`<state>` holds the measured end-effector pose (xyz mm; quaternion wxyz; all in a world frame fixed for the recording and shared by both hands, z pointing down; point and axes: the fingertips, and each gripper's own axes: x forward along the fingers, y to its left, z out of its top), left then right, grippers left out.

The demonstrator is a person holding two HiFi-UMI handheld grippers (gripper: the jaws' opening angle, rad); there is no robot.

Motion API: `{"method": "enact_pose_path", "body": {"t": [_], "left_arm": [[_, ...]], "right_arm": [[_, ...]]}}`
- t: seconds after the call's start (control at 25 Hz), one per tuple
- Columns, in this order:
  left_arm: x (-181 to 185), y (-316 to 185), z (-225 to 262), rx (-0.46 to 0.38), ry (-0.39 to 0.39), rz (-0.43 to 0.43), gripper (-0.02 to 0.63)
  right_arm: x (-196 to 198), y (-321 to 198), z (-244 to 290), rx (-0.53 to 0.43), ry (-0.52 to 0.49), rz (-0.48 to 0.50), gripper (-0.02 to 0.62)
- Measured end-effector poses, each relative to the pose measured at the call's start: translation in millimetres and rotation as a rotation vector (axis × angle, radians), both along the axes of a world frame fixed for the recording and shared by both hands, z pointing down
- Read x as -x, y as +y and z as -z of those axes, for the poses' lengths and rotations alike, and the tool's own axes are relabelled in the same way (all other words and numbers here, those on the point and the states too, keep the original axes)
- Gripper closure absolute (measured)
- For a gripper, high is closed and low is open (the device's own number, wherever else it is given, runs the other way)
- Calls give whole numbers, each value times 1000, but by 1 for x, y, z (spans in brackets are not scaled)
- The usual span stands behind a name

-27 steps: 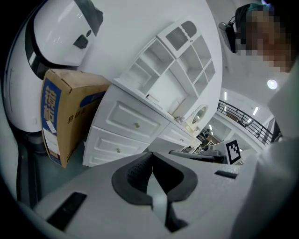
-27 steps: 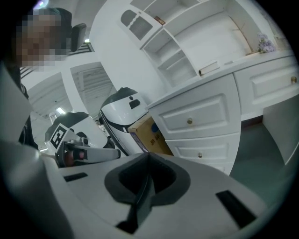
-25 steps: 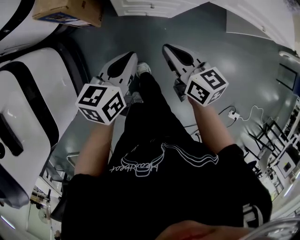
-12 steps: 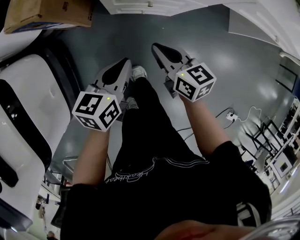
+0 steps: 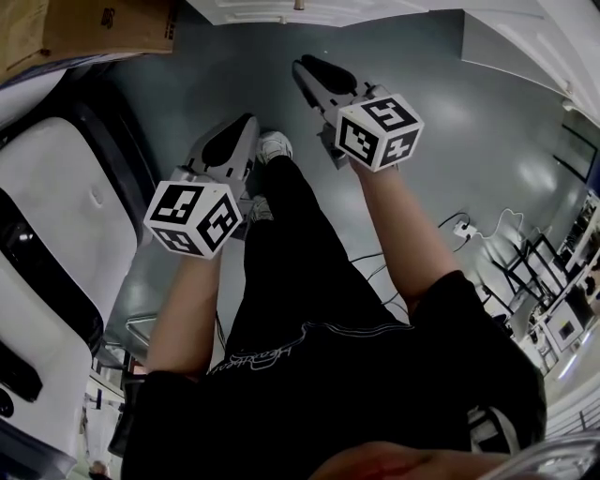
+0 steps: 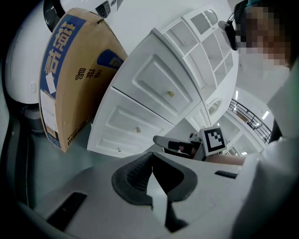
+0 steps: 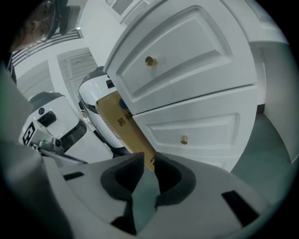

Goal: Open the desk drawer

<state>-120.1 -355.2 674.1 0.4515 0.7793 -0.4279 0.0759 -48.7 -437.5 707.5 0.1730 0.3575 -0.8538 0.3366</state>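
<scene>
**benchrat:** Tongs first, head view. The left gripper and right gripper both point down over the smooth grey floor and touch nothing. The right one is further forward, near the white panelled desk at the top edge. My guess is it's lined up to take a knob while the left just rides along. Compared with a second ago, the right gripper has pushed on toward the desk. The brown cardboard box with blue print has slid into the corner, so the person has stepped closer.

**knobs4days:** Clenched or released, though?

**benchrat:** In the left gripper view, the left gripper has its dark pads meeting at the tips, clamped on nothing. Past them the desk's white drawer fronts sit stacked and flush, each with a small round brass knob, well apart from the jaws. The cardboard box stands just beside the desk.

**knobs4days:** And the other one?

**benchrat:** In the right gripper view, the right gripper shows a thin gap between its pads. Nothing is in it; the cardboard box just shows through behind. The upper drawer front and lower drawer front fill the view, both closed. I can't tell which one is the target.

**knobs4days:** So nothing's been pulled yet?

**benchrat:** Nope, I'd call it the approach. Those jaws probably need to spread wider to fit a knob.
</scene>
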Motion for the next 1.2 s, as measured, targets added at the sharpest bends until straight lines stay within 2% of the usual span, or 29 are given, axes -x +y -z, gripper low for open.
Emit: {"method": "enact_pose_path", "body": {"t": [0.24, 0.44, 0.64, 0.92, 1.2], "left_arm": [[-4, -1, -9, 14, -10, -19, 601], [7, -6, -24, 39, -9, 7, 601], [14, -9, -32, 53, -7, 24, 601], [11, -13, -32, 22, 52, 26, 601], [14, -15, -39, 32, 56, 36, 601]], "right_arm": [[-4, -28, -27, 22, 59, -28, 461], [-9, -50, -55, 46, 120, -76, 408], [-10, -72, -76, 66, 142, -126, 394], [-9, -98, -85, 75, 166, -168, 396], [-5, -109, -84, 79, 138, -214, 417]]}}
